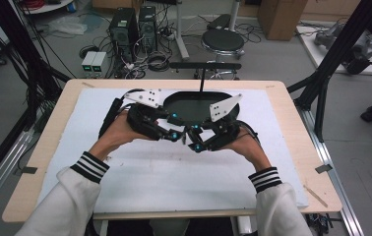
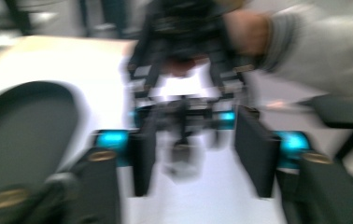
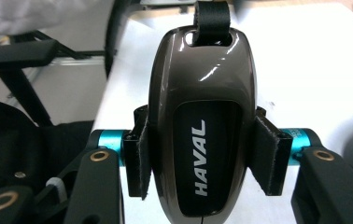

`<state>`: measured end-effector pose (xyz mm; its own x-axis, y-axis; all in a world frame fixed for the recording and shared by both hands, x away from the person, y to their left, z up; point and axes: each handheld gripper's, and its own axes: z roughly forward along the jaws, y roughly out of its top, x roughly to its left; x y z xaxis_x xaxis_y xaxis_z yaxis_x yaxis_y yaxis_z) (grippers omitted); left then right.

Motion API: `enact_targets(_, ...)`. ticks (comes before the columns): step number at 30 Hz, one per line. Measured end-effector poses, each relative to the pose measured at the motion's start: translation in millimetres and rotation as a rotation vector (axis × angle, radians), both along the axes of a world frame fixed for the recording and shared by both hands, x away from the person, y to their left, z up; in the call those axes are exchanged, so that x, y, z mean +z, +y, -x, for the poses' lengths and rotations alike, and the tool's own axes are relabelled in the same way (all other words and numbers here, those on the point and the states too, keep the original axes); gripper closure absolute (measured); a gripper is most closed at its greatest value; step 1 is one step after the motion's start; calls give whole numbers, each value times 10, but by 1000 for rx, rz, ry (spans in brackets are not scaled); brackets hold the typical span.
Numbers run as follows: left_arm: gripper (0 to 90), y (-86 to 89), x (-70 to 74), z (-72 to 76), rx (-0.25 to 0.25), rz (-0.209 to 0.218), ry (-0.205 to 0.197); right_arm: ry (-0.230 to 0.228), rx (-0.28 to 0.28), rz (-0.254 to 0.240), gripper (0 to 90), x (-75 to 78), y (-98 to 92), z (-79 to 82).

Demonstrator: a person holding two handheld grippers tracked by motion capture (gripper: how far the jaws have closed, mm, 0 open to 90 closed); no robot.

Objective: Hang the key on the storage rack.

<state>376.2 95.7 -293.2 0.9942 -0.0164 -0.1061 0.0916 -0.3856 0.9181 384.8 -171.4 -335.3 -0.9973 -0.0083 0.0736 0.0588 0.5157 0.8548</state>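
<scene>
A glossy dark brown key fob (image 3: 201, 93) marked HAVAL, with a black strap loop (image 3: 212, 14) at its far end, fills the right gripper view. My right gripper (image 3: 202, 156) is shut on its sides, both pads pressed against the shell. In the high view the two grippers meet tip to tip over the white mat, the left gripper (image 1: 175, 134) beside the right gripper (image 1: 198, 145). The blurred left gripper view shows my left gripper (image 2: 200, 156) open, its jaws wide apart. Just beyond them is the right gripper (image 2: 184, 114) with a small dark thing, and the hand (image 2: 244, 30) holding it.
A black oval tray (image 1: 194, 105) lies on the white mat (image 1: 174, 177) just behind the grippers, with a thin black T-shaped post (image 1: 201, 73) rising at its far edge. The wooden table edge (image 1: 46, 157) frames the mat. A stool (image 1: 222, 40) and computer cases stand beyond.
</scene>
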Motion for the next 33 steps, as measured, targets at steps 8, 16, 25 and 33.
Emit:
enact_targets(8, 80, 271, -155, 21, 178, 23, -64, 24, -109, 31, 482, 15, -134, -58)
enact_targets(16, 55, 555, -262, 38, 363, -18, -74, 25, -212, 38, 482, 43, -229, -94)
enact_targets(25, 51, 846, -404, 99, 506, -96, -73, 12, -404, 31, 482, 125, -403, -149)
enact_targets(33, 17, 1099, -558, 232, 582, -41, -168, -12, -564, 67, 482, 240, -544, -217)
